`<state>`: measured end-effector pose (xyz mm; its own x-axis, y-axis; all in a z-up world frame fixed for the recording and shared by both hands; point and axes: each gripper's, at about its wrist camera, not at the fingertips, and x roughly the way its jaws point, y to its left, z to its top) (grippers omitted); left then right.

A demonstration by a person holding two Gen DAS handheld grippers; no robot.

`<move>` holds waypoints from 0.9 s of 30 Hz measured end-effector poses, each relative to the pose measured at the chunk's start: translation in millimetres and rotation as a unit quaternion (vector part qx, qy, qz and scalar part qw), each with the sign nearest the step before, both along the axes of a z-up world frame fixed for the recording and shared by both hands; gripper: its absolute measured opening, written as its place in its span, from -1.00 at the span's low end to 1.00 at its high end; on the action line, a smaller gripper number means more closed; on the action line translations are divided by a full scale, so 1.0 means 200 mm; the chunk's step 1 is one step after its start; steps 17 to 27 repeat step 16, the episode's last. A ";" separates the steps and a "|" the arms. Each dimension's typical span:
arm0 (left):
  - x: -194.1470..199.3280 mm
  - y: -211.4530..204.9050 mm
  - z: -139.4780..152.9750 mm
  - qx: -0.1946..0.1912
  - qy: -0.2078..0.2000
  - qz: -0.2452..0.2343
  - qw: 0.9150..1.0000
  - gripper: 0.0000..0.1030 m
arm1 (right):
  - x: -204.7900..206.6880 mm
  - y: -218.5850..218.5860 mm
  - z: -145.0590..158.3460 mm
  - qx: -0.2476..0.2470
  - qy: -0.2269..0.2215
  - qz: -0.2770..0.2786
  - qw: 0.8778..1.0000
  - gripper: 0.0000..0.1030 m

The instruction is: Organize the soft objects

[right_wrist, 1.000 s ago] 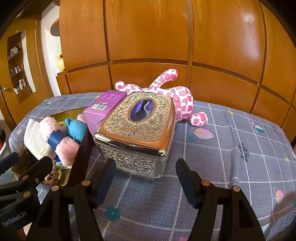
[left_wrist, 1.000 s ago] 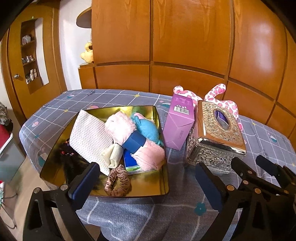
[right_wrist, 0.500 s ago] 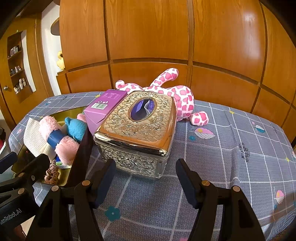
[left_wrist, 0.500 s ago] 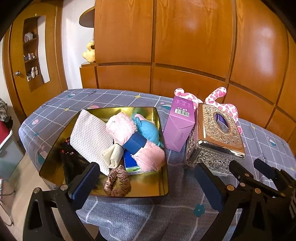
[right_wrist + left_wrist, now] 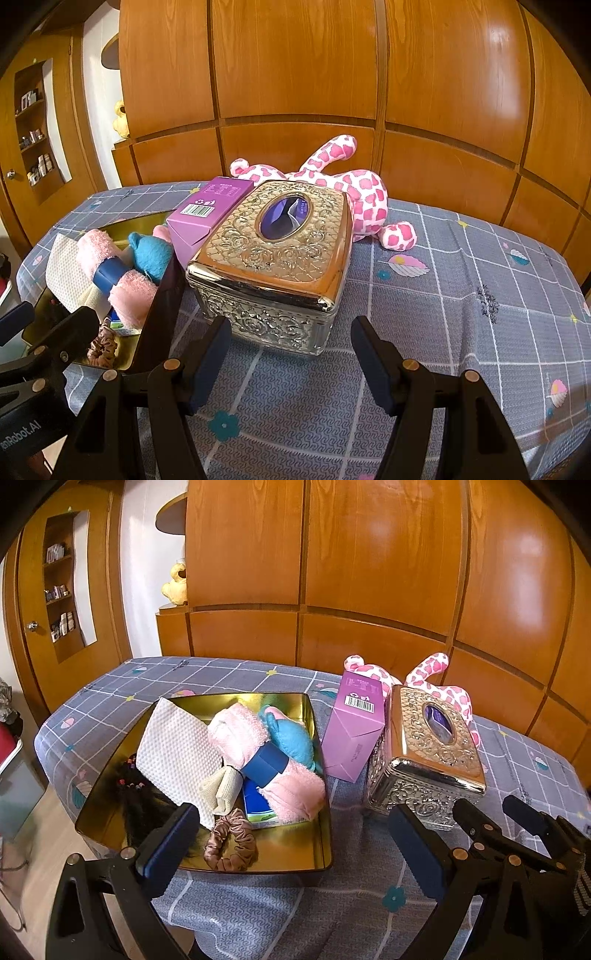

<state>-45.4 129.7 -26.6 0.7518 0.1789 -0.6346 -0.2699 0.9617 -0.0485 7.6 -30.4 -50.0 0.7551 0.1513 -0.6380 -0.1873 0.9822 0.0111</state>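
gold tray (image 5: 317, 738) of soft items ahead of left gripper (image 5: 291, 849) | jaws spread, empty

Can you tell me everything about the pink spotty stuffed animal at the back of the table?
The pink spotty plush toy is white with bright pink patches and looks soft and fuzzy. It lies flopped on the grey checked tablecloth, close to the wooden wall, right behind the shiny tissue box, which hides part of it. One limb pokes up and a rounded foot rests on the cloth at its right. Its face is hidden. No gripper touches it.
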 end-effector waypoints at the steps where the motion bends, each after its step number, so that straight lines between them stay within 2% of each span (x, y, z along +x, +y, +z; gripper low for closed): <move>1: 0.00 0.00 0.00 0.000 0.001 0.000 1.000 0.99 | 0.00 0.00 0.00 0.000 0.001 0.000 1.000 0.32; 5: 0.01 0.00 -0.01 -0.002 0.004 -0.002 1.000 0.99 | 0.00 0.00 -0.01 0.001 0.003 -0.001 1.000 0.32; 8: 0.00 -0.01 0.00 -0.003 -0.001 -0.005 1.000 0.86 | 0.00 -0.01 -0.01 0.001 0.003 -0.003 1.000 0.32; 12: -0.01 -0.02 0.01 0.007 -0.013 -0.008 1.000 0.84 | 0.01 -0.01 -0.01 0.002 0.003 -0.005 1.000 0.32; 14: -0.01 -0.02 0.01 0.012 -0.015 -0.008 1.000 0.85 | 0.01 -0.02 -0.01 0.003 0.002 -0.007 1.000 0.32; 16: -0.01 -0.02 0.01 0.010 -0.012 -0.011 1.000 0.99 | 0.01 -0.02 -0.01 0.005 0.001 -0.009 1.000 0.32; 27: -0.01 -0.02 0.01 0.010 -0.012 -0.011 1.000 0.99 | 0.01 -0.02 -0.01 0.005 0.001 -0.009 1.000 0.32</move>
